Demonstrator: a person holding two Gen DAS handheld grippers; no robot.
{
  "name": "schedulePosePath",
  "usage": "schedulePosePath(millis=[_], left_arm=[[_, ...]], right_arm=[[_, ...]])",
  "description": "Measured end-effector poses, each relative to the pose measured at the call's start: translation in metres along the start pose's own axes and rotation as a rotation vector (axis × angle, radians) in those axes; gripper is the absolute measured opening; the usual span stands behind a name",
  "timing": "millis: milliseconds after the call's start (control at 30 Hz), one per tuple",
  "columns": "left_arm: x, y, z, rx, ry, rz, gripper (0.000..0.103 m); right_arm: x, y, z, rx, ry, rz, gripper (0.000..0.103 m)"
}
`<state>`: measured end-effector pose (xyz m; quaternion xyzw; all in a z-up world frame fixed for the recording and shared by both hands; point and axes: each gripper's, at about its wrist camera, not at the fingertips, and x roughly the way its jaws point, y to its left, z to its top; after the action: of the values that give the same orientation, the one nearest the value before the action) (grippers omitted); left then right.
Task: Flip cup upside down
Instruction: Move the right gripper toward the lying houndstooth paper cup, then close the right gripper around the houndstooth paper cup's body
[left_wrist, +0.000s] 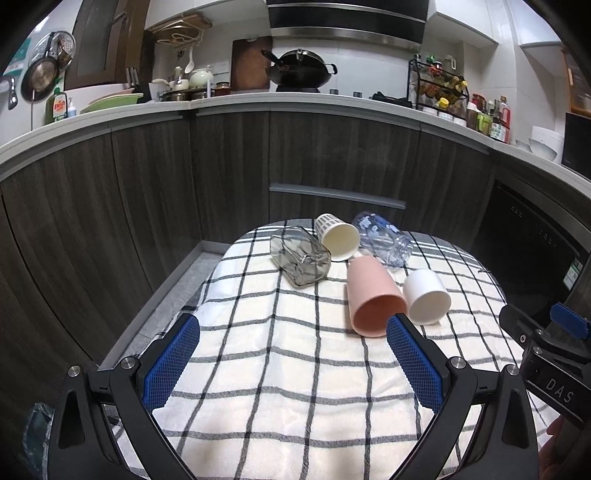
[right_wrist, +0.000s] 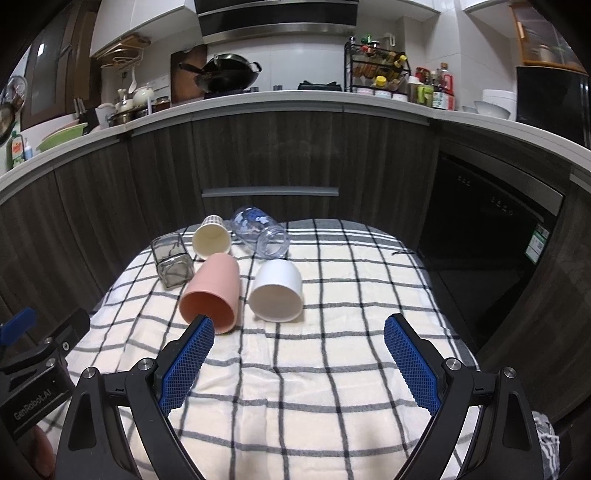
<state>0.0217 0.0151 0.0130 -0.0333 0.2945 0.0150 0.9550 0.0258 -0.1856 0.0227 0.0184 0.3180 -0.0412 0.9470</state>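
Several cups lie on their sides on a checked cloth (left_wrist: 280, 369) (right_wrist: 314, 387): a pink cup (left_wrist: 373, 295) (right_wrist: 214, 291), a white cup (left_wrist: 426, 295) (right_wrist: 277, 291), a cream cup (left_wrist: 338, 236) (right_wrist: 211, 236), a smoky square glass (left_wrist: 299, 256) (right_wrist: 171, 260) and a clear blue-patterned jar (left_wrist: 382, 238) (right_wrist: 260, 232). My left gripper (left_wrist: 293, 325) is open and empty, near side of the pink cup, its right finger by the cup's mouth. My right gripper (right_wrist: 299, 325) is open and empty, just short of the white cup.
Dark wood cabinets (left_wrist: 229, 177) and a white counter (left_wrist: 295, 101) with kitchenware stand behind the table. A dark appliance front (right_wrist: 491, 236) is at the right. The right gripper's body (left_wrist: 550, 354) shows at the left view's right edge; the left gripper's body (right_wrist: 33, 373) at the right view's left edge.
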Motion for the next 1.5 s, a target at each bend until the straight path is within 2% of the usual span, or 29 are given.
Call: schedulePosePath(millis=[367, 567, 867, 1033, 1267, 1500], left_arm=[[0.018, 0.009, 0.031, -0.006, 0.037, 0.028, 0.103], [0.043, 0.014, 0.052, -0.025, 0.082, 0.039, 0.103], [0.084, 0.018, 0.073, -0.039, 0.12, 0.017, 0.103], [0.107, 0.027, 0.085, -0.063, 0.136, 0.023, 0.103], [0.141, 0.04, 0.099, -0.075, 0.156, 0.042, 0.103], [0.168, 0.053, 0.107, -0.104, 0.169, 0.058, 0.103]], right_arm=[[0.03, 0.026, 0.048, -0.089, 0.037, 0.063, 0.093], [0.057, 0.042, 0.069, -0.139, 0.088, 0.102, 0.093], [0.122, 0.066, 0.108, -0.196, 0.193, 0.157, 0.093], [0.172, 0.09, 0.129, -0.226, 0.256, 0.18, 0.093], [0.217, 0.112, 0.145, -0.235, 0.315, 0.196, 0.093], [0.268, 0.132, 0.151, -0.251, 0.424, 0.193, 0.092]])
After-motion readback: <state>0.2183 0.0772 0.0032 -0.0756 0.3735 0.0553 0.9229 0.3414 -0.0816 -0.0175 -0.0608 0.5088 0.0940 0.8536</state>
